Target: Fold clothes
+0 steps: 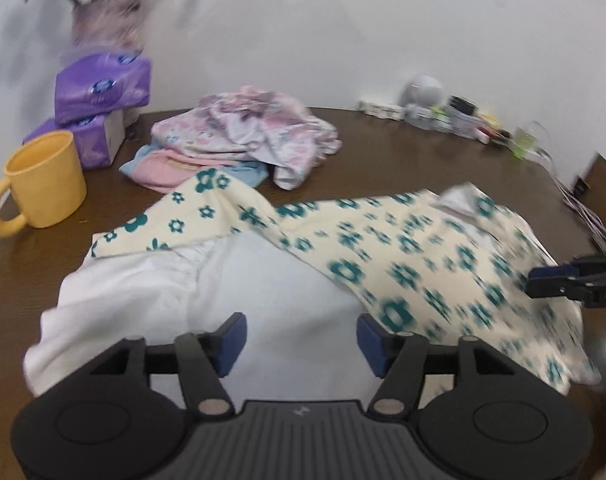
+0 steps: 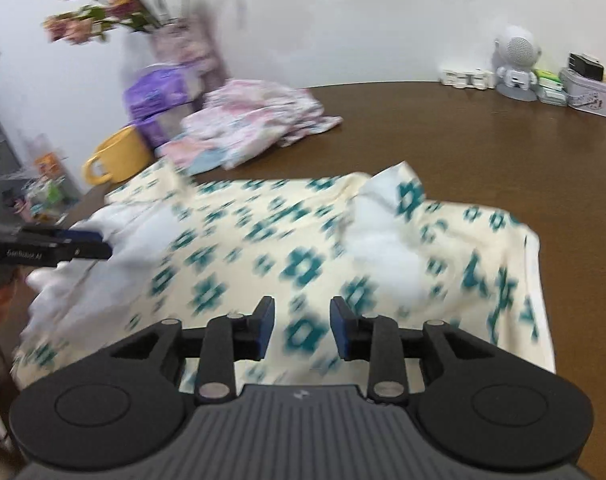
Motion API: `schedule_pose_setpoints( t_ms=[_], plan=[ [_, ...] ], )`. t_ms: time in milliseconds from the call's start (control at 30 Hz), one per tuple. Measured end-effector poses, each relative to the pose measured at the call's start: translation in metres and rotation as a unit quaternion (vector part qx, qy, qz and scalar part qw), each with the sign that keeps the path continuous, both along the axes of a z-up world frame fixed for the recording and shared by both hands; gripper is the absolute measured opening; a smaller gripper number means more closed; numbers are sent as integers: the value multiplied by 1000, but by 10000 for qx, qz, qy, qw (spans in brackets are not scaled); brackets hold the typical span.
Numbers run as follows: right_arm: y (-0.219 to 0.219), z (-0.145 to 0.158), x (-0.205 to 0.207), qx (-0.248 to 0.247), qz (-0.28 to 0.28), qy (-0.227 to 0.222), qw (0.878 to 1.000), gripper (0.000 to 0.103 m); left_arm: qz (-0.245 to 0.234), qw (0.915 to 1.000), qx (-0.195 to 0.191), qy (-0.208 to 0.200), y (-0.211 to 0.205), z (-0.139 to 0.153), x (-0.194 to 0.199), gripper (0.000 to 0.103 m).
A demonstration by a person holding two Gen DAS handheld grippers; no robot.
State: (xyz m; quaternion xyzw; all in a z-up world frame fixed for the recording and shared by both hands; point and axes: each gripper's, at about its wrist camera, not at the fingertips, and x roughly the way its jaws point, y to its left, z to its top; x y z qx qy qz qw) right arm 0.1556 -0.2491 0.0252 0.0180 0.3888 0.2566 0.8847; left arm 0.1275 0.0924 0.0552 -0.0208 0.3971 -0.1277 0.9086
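From my remote seat I see, at the left of the dark brown wooden tabletop (image 1: 403,152), a yellow ceramic mug (image 1: 43,180), then stacked purple tissue packs (image 1: 103,88), then a heap of pink floral clothes (image 1: 247,128); small white and grey gadgets (image 2: 515,64) line the far right edge. Nothing stands between my tools and the cream garment with teal flower print (image 2: 243,248), which lies spread near the front edge, its white lining turned out at the left. My left hand-held gripper (image 1: 301,340) hangs over that lining, jaws apart, empty. My right hand-held gripper (image 2: 302,328) hangs over the print, jaws partly apart, gripping nothing.
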Motion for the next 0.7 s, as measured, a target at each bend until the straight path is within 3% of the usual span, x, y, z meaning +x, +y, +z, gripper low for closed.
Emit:
schedule_pose_setpoints(
  t_ms=[300, 467, 633, 667, 700],
  plan=[
    [-10, -17, -83, -192, 212, -90, 9996, 36, -457, 9988, -104, 121, -23, -9, -93, 68],
    [-9, -22, -108, -594, 524, -389, 9961, 36, -523, 9960, 721, -28, -47, -21, -124, 68],
    [-4, -30, -114, -973, 778, -571, 9906, 35, -490, 9896, 1349, -81, -64, -40, -127, 68],
    [-3, -31, -114, -995, 838, -601, 9897, 30, -487, 9892, 1376, -95, -64, -41, -124, 67],
    [-2, -31, -114, -1013, 889, -626, 9889, 26, -483, 9892, 1383, -108, -65, -41, -121, 59]
  ],
)
